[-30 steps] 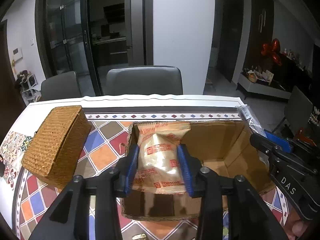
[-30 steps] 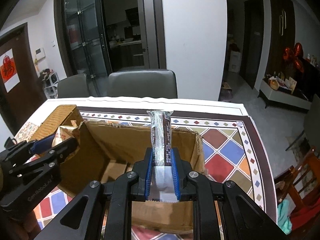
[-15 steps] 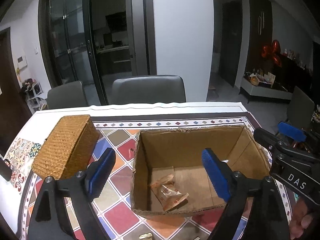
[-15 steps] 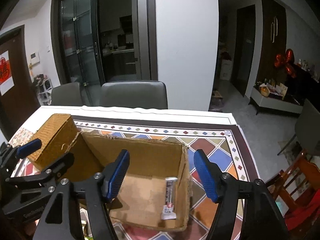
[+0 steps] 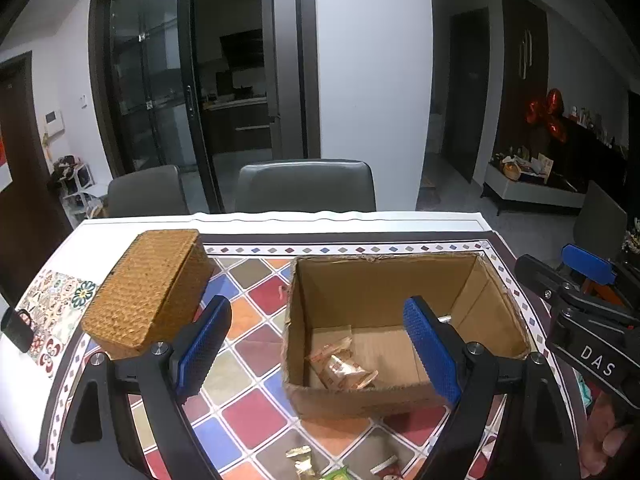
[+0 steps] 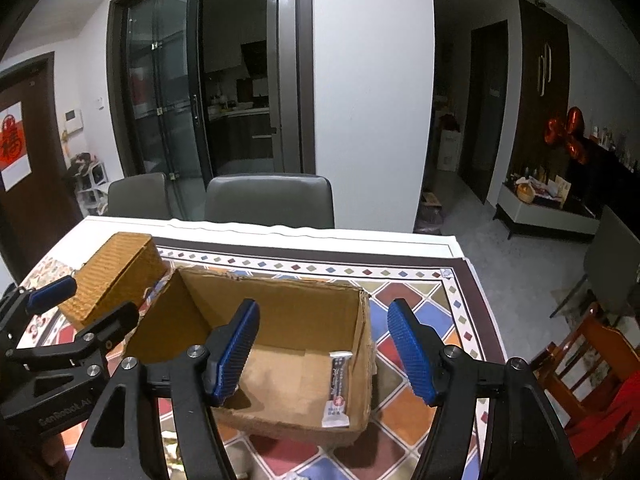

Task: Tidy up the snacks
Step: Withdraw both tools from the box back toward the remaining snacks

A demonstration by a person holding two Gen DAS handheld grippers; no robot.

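**Desk:** What do the two tools show?

**Photographer:** The left tool hangs above the near side of an open cardboard box, its blue pads spread wide with nothing between them. The right tool is also open and empty, poised over the right half of the same box. Both sets of jaws have just been opening.

**Desk:** And the snacks?

**Photographer:** A clear-wrapped biscuit packet with red print lies on the box floor near the front left corner. A long, narrow snack bar wrapper, dark with a white end, leans against the inside of the right wall. A few more small wrapped snacks lie on the worktop just in front of the box, partly cut off by the frame edge.

**Desk:** Surroundings?

**Photographer:** The box sits on a worktop covered with a cloth of coloured diamond tiles. A closed woven basket stands just left of the box. Two grey chairs face the far edge, with glass sliding doors behind. A person's fingers show on the right tool's handle at the lower right of the left view.
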